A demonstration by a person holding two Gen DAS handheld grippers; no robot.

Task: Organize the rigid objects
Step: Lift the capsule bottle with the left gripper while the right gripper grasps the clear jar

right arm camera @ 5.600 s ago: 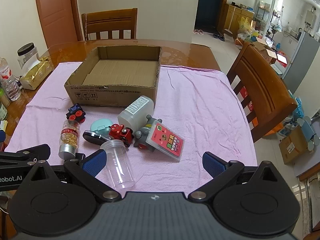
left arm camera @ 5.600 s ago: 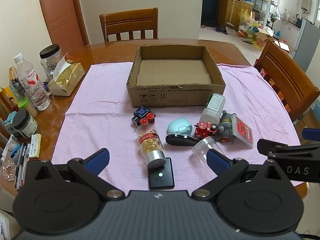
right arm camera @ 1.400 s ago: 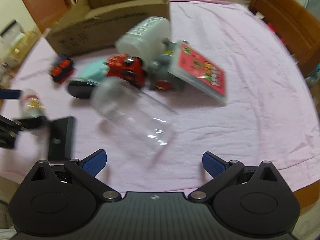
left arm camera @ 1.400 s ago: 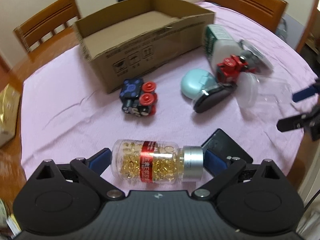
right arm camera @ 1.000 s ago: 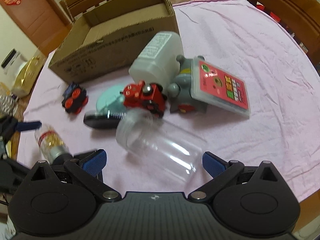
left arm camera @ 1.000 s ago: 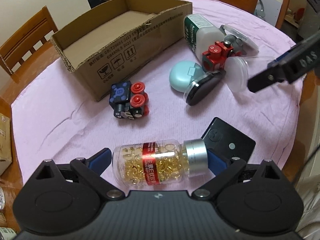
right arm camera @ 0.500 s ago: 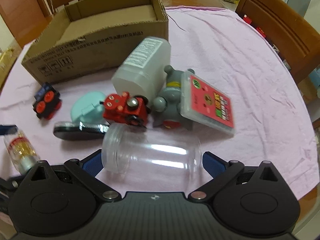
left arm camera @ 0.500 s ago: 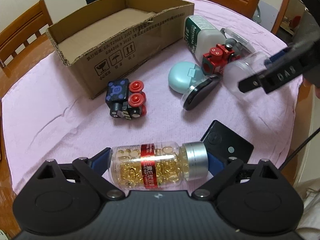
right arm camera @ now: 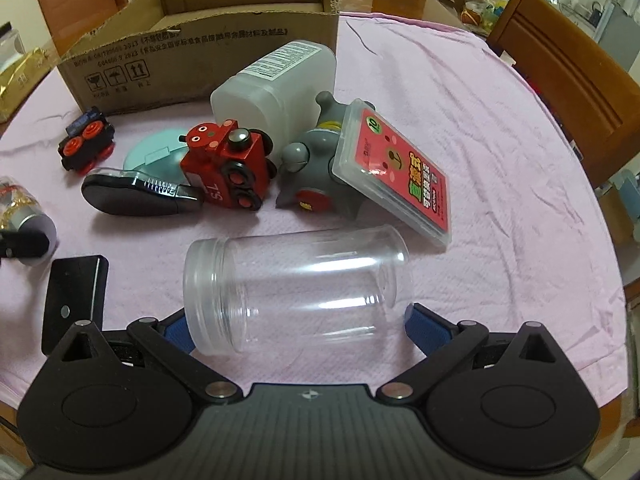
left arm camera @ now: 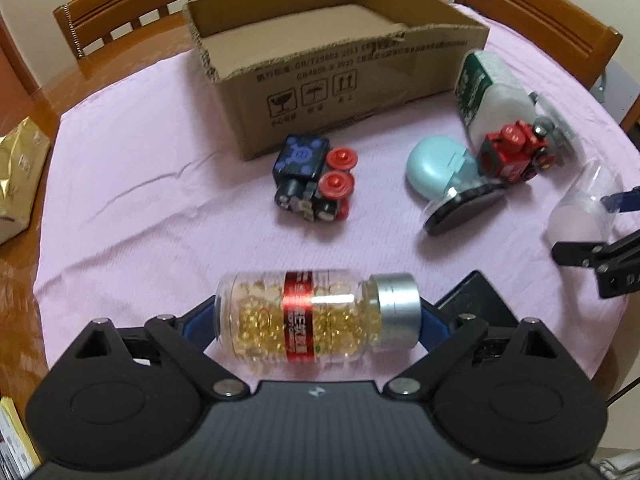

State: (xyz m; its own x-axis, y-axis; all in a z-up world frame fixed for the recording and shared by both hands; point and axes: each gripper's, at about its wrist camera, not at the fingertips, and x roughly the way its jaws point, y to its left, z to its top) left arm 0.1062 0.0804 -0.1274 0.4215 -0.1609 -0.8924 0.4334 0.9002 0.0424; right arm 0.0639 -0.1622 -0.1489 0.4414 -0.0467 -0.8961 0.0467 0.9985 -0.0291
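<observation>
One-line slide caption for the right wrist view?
Right claw grips a clear empty jar lying sideways above the pink cloth, toys and cardboard box beyond.

A: The clear plastic capsule bottle (left arm camera: 304,316) reads glossy, with a foil-bright red band and a brushed silver metal-look cap; the left gripper's (left arm camera: 318,322) black body is matt, ribbed at the base.

B: The empty transparent plastic jar (right arm camera: 294,290) is smooth and shiny, with moulded threads at its mouth. The pink cloth (right arm camera: 480,128) under it is matt, finely ribbed and creased.

A: The brown cardboard box (left arm camera: 340,76) is dull, its cut edges rough and corrugated. The wooden chairs (left arm camera: 124,4) look varnished.

B: The red toy train (right arm camera: 228,164) is painted glossy; the grey toy figure (right arm camera: 316,172) is matt plastic. The flat black slab (right arm camera: 74,298) is satin-smooth.
</observation>
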